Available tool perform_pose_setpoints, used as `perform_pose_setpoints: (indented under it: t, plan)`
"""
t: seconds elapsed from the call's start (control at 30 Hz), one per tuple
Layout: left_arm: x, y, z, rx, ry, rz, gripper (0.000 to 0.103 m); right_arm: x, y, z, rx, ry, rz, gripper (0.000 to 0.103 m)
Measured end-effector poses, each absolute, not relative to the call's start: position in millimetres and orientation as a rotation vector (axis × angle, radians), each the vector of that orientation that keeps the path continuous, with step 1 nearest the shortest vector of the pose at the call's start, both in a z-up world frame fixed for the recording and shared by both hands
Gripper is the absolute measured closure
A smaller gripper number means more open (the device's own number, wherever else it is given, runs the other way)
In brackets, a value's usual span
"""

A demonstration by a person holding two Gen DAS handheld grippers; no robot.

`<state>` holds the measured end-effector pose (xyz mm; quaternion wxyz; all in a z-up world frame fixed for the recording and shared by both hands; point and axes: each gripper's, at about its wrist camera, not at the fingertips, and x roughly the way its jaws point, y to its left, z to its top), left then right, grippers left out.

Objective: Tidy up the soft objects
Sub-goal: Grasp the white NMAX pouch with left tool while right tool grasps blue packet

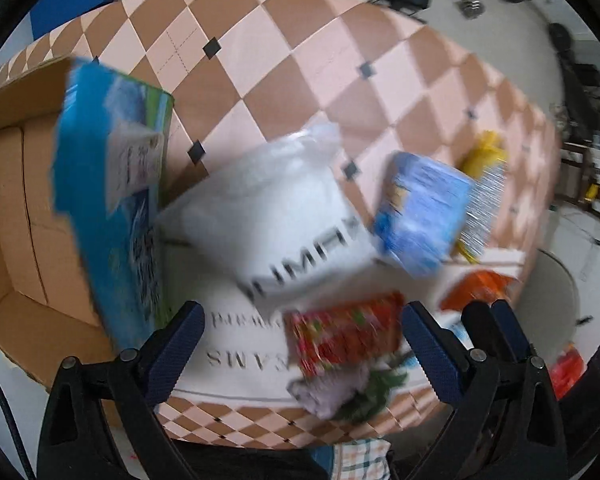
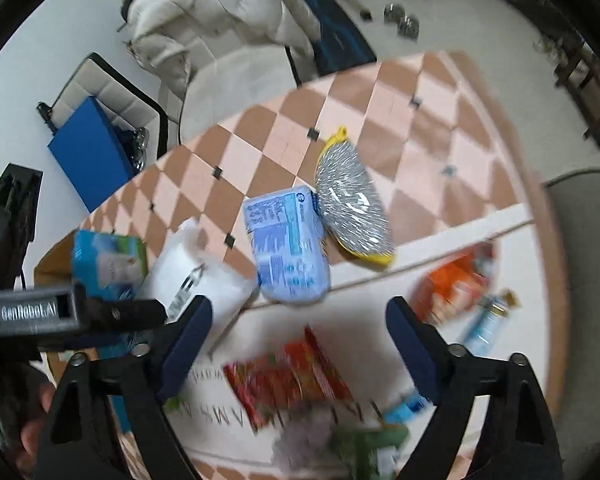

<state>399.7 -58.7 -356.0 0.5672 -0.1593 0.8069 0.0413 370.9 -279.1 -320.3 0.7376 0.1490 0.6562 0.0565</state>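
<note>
Dark-blue ribbed pads line both tools. The left hand-held gripper (image 1: 300, 344) and the right hand-held gripper (image 2: 298, 340) both hover with jaws spread wide, released and grasping nothing. Both views are motion-blurred.

Nearest, under the jaws, a red packet (image 2: 288, 376) lies on a white printed sheet (image 1: 236, 344), with a lilac and green bundle (image 2: 340, 444) just beside it at the bench edge. To the right on the sheet lie an orange packet (image 2: 452, 284) and a small tube (image 2: 488, 318).

Farther on, a white bag (image 1: 280, 216) with dark lettering rests partly on the sheet, touching a pale-blue soft pack (image 2: 288, 248). A silver mesh pouch with yellow trim (image 2: 352, 208) overlaps the pack's far corner. At the left, a blue-green carton (image 1: 112, 200) stands tilted in a cardboard box (image 1: 16, 208) at the end of the checkered bench (image 1: 300, 40).

The step in hand is judged to be an approach to one soft item, probably the red packet or the white bag; which one cannot be told. Good practice would be to slow down, centre the jaws over the item's middle, and pinch gently so the wrapper does not slip or tear. The box appears to be the likely destination.
</note>
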Motion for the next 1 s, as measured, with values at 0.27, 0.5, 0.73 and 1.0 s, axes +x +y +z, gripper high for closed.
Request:
perform_pose_setpoints:
  t: [0.27,0.5,0.73,1.0]
  plan:
    - [413,-58,-395,-0.395,1.987,0.169,0.004,396,-260,-394,0.319,1.569,0.137,0.066]
    - [415,-56,-405,-0.39,2.0,0.219,0.003,372,-292,-394,0.291,1.618,0.124,0.082]
    - [420,-53,-413,-0.412,1.983,0.265,0.005,373,-299,-391,0.269,1.62,0.123,0.039]
    - [421,-96,-402,-0.011,1.821,0.131,0.021,388,-294,-398,0.307,1.64,0.106,0.037]
